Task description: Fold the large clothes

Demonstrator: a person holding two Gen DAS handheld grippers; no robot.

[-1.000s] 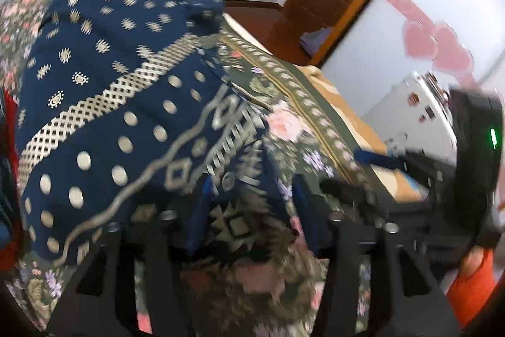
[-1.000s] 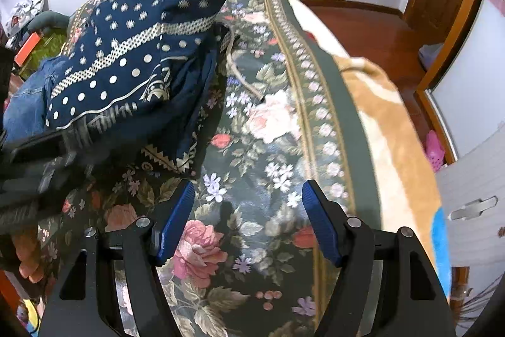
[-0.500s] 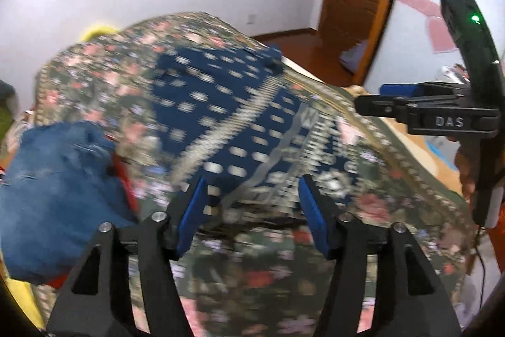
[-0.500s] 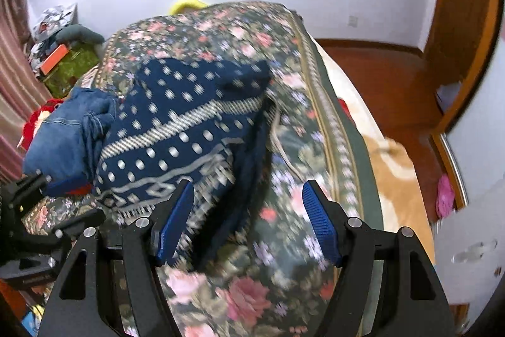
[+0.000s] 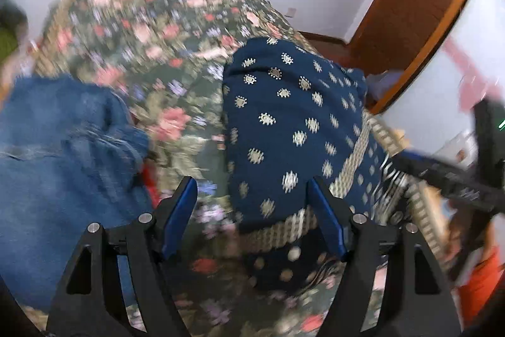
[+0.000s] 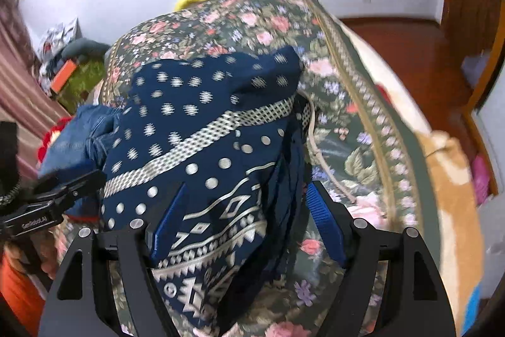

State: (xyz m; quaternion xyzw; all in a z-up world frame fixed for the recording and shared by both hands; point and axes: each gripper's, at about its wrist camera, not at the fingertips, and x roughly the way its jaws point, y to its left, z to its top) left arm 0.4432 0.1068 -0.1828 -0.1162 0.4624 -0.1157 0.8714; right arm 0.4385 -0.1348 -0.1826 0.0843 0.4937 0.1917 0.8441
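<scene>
A folded navy garment with cream dots and bands [image 5: 293,128] lies on the floral bed cover [image 5: 164,33]; it also shows in the right wrist view [image 6: 205,144]. My left gripper [image 5: 252,220] is open and empty over the garment's near left edge. My right gripper [image 6: 244,223] is open and empty, its jaws standing either side of the garment's patterned near end. The left gripper also shows at the left of the right wrist view [image 6: 53,198].
Blue jeans [image 5: 60,153] lie crumpled to the left of the garment, with something red under them. The bed's right edge [image 6: 442,179] drops to a wooden floor [image 6: 410,52]. A wooden door frame [image 5: 416,18] stands to the right.
Both grippers have swung over the bed and now sit nearer the garment's front edge. The left view turned left, bringing the jeans closer. Both stayed open.
</scene>
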